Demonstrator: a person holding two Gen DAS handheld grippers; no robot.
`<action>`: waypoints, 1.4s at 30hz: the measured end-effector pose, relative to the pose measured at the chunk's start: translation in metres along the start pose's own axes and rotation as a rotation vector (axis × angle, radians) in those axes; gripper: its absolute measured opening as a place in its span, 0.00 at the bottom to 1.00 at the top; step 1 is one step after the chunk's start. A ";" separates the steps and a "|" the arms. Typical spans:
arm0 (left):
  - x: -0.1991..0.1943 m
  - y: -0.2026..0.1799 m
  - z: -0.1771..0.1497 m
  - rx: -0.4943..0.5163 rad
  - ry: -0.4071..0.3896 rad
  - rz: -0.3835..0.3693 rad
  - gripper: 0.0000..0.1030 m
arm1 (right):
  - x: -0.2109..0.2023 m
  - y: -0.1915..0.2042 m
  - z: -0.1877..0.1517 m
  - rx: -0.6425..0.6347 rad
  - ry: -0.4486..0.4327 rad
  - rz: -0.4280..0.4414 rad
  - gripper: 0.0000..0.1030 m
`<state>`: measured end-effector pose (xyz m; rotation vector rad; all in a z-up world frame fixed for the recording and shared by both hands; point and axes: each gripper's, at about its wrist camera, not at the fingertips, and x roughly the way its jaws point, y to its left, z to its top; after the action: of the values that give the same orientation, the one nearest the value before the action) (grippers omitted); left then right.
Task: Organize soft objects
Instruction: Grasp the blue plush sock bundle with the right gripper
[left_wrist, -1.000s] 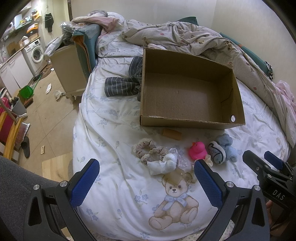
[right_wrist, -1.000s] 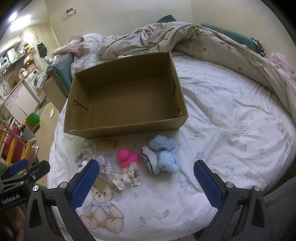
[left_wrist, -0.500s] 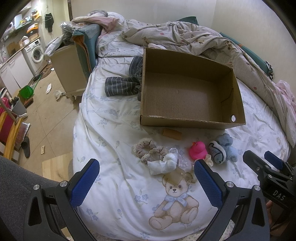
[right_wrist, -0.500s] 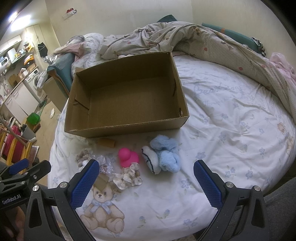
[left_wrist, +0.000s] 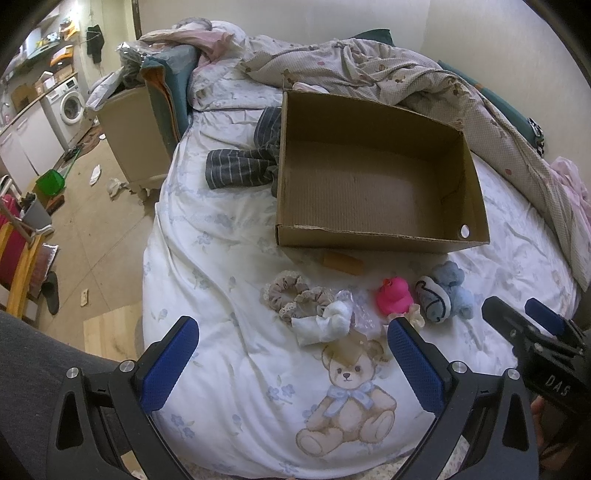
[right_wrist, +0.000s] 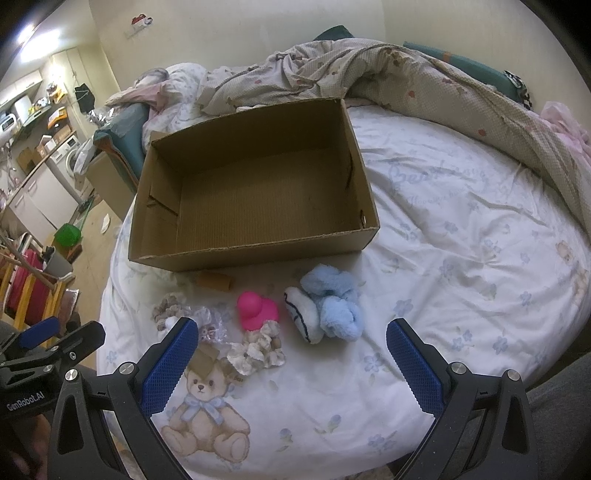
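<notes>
Both grippers, left (left_wrist: 291, 363) and right (right_wrist: 291, 363), spread wide, empty, above sheet (right_wrist: 461, 221). Toys lie in row before empty box (right_wrist: 255, 254). I'd take blue plush (right_wrist: 332, 306) first with right: straddle, squeeze mid-body, lift clear of duck (right_wrist: 256, 308).

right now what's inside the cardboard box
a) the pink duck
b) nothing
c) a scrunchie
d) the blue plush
b: the cardboard box shows only its bare floor, while the pink duck, blue plush and scrunchie all lie on the bed sheet in front of it.
</notes>
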<state>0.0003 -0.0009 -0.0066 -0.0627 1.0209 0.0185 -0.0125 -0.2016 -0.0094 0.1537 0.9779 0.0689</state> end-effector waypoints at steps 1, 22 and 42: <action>0.000 0.000 0.000 -0.001 0.002 0.002 0.99 | 0.001 -0.001 0.002 0.001 0.010 -0.004 1.00; 0.025 0.026 0.001 -0.090 0.116 0.080 0.99 | 0.126 -0.026 0.025 -0.003 0.449 -0.018 1.00; 0.050 0.030 -0.003 -0.044 0.203 0.144 0.99 | 0.140 -0.018 0.036 -0.030 0.424 0.055 0.44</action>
<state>0.0222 0.0282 -0.0525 -0.0314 1.2264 0.1687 0.0950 -0.2051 -0.1075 0.1405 1.3947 0.1715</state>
